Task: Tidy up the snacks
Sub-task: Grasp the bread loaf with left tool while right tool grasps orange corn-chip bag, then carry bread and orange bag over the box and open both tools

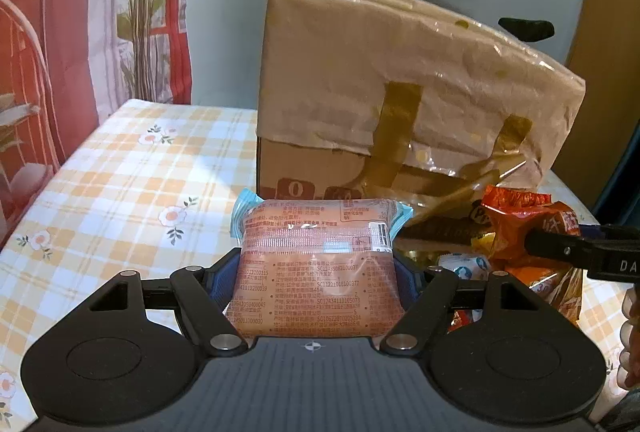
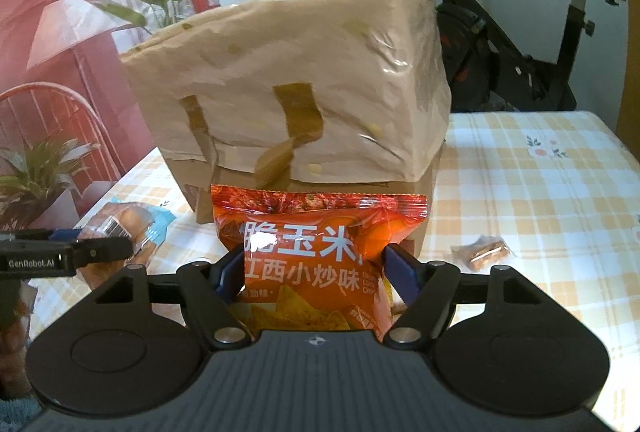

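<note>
My left gripper (image 1: 318, 272) is shut on a clear packet of orange-brown cakes with blue ends (image 1: 318, 256), held above the table in front of a cardboard box (image 1: 400, 104) covered with tan paper and tape. My right gripper (image 2: 316, 264) is shut on an orange corn chip bag (image 2: 320, 244), held before the same box (image 2: 300, 84). The chip bag shows at the right of the left wrist view (image 1: 532, 232), pinched by the right gripper. The cake packet shows at the left of the right wrist view (image 2: 132, 232).
A checked orange and white tablecloth (image 1: 120, 192) covers the table. More snack packets (image 1: 464, 264) lie below the chip bag. A small brown wrapped snack (image 2: 484, 252) lies on the cloth at right. An exercise bike (image 2: 520, 52) stands behind the table.
</note>
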`<state>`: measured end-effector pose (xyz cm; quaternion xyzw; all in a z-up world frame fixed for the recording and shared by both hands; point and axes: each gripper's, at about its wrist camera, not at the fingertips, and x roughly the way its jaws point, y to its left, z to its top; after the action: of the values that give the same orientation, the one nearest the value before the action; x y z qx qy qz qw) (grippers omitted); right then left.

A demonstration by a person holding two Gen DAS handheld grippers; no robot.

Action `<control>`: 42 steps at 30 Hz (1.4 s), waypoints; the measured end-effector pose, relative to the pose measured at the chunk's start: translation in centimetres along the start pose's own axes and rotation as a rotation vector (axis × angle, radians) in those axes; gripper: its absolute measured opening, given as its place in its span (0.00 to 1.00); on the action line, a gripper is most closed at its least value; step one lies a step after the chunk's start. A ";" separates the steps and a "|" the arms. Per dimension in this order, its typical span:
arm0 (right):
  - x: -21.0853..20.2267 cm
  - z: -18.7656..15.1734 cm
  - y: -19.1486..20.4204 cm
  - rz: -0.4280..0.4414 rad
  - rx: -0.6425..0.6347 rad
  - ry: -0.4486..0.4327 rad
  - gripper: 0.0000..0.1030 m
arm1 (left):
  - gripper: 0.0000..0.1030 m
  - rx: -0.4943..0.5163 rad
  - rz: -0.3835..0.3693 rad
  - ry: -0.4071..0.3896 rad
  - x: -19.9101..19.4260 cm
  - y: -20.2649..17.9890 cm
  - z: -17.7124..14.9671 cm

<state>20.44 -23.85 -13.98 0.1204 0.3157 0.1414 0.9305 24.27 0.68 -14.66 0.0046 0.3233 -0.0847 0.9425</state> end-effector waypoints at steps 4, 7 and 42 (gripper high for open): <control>-0.5 0.1 0.4 0.006 -0.028 -0.015 0.72 | 0.75 -0.004 0.000 -0.022 -0.9 0.0 0.2; -1.0 0.1 0.9 0.013 -0.050 -0.030 0.72 | 0.75 -0.008 0.000 -0.040 -1.6 0.1 0.5; -7.8 6.8 5.6 0.194 -0.272 -0.346 0.72 | 0.75 0.037 -0.023 -0.292 -8.1 -0.5 7.7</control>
<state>17.75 -22.16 -2.64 0.0463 0.1166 0.2487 0.9604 22.59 0.99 -3.59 0.0059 0.1812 -0.1013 0.9782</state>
